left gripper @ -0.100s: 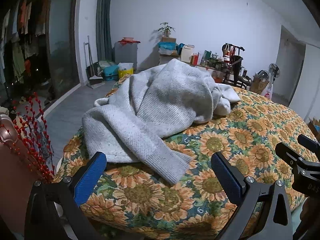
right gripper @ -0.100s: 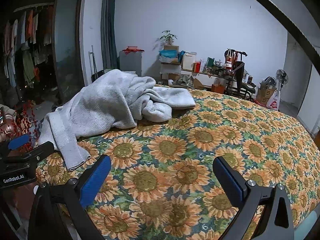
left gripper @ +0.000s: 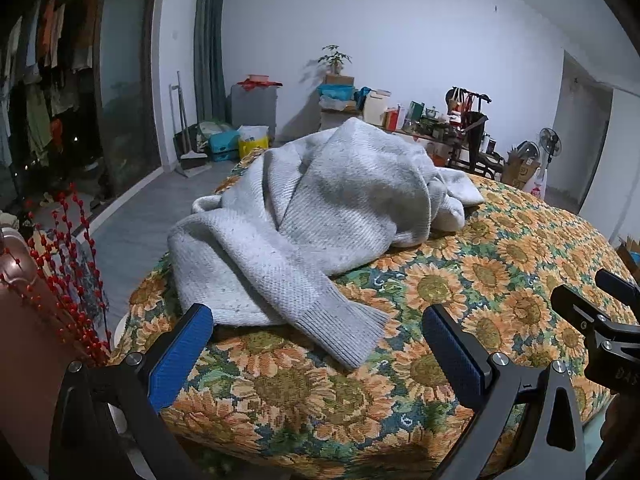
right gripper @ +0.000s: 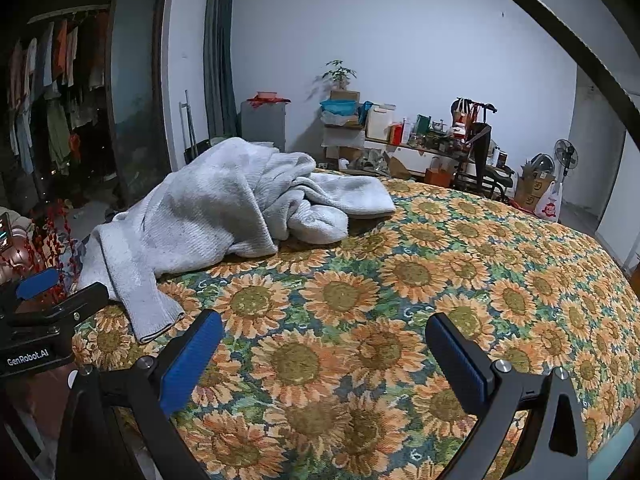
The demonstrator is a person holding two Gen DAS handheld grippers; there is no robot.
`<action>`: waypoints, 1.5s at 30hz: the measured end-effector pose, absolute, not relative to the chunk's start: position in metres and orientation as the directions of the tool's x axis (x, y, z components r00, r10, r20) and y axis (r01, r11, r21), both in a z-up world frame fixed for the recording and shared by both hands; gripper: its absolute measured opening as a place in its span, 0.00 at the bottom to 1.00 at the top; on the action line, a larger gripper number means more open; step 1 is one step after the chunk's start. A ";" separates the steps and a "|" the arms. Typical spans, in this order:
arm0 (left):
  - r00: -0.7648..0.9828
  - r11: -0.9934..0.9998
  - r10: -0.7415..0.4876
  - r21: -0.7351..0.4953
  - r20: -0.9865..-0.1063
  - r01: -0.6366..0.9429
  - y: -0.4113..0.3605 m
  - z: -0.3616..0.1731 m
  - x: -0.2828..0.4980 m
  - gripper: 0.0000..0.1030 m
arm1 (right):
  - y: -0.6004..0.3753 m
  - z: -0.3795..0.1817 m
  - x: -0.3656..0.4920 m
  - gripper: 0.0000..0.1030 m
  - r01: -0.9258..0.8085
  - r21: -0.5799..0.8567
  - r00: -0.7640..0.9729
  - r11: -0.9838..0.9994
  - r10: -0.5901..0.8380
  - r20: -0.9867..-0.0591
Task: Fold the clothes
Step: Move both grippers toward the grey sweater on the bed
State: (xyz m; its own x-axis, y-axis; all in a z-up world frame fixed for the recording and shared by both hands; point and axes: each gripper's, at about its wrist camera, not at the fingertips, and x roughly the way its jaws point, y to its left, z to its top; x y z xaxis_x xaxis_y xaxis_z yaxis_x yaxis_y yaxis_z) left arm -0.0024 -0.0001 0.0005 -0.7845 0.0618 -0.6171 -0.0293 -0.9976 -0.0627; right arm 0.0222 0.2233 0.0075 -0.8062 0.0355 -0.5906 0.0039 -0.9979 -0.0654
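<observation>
A light grey knitted sweater (left gripper: 320, 208) lies crumpled in a heap on the sunflower-print bed cover (left gripper: 460, 280), one sleeve with a ribbed cuff (left gripper: 352, 336) trailing toward me. My left gripper (left gripper: 316, 332) hovers just short of that cuff, wide open, nothing between its blue pads. In the right wrist view the sweater (right gripper: 224, 208) sits left of centre, and my right gripper (right gripper: 324, 344) stands wide open over bare cover, to the right of the sleeve end (right gripper: 154, 316). The left gripper (right gripper: 40, 304) shows at that view's left edge.
A stem of red berries (left gripper: 68, 264) stands beside the bed's near left corner. Behind the bed is a cluttered table (right gripper: 420, 136), boxes, a fan (right gripper: 566, 160) and a potted plant (right gripper: 340, 76). A clothes rack (right gripper: 48, 100) fills the left.
</observation>
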 end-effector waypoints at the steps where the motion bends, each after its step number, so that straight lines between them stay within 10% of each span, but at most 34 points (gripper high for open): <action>1: -0.785 -0.997 0.068 -0.072 -0.616 -0.030 -0.001 0.000 -0.003 1.00 | 0.223 0.008 0.022 1.00 0.003 -0.067 -0.807 -0.998 0.037 -0.589; 45: -0.755 -0.994 0.100 -0.102 -0.648 -0.044 -0.007 -0.011 -0.002 1.00 | 0.219 0.002 0.035 1.00 0.127 0.020 -0.787 -0.992 -0.113 -0.607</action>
